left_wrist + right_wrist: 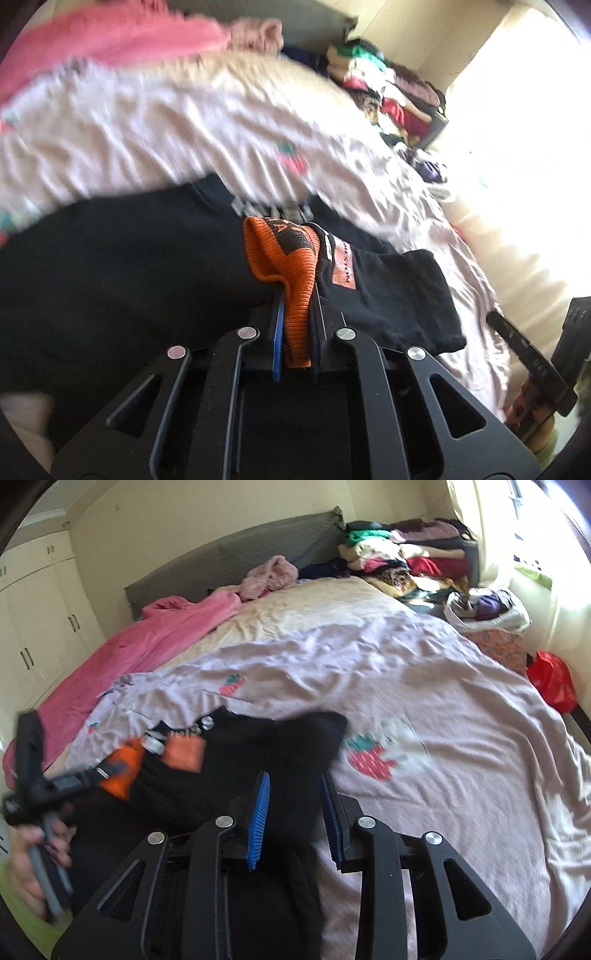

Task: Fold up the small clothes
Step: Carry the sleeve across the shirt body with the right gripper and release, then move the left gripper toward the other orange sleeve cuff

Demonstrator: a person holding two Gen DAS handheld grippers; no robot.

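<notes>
Your left gripper (295, 332) is clamped on the orange ribbed waistband (291, 280) of the black garment (236, 760), which stretches across the lilac bedspread (424, 686) rightward to your right gripper (295, 812), its jaws parted around the far edge.

Black claw (295, 819) frames, silver round screws, blue ribbed pads (258, 823); bare hand (35, 864).

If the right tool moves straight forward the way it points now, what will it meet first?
Most likely the black garment: its cloth already lies between the open fingers of the right tool. Beyond it lies the lilac strawberry sheet. Depth is uncertain.
</notes>
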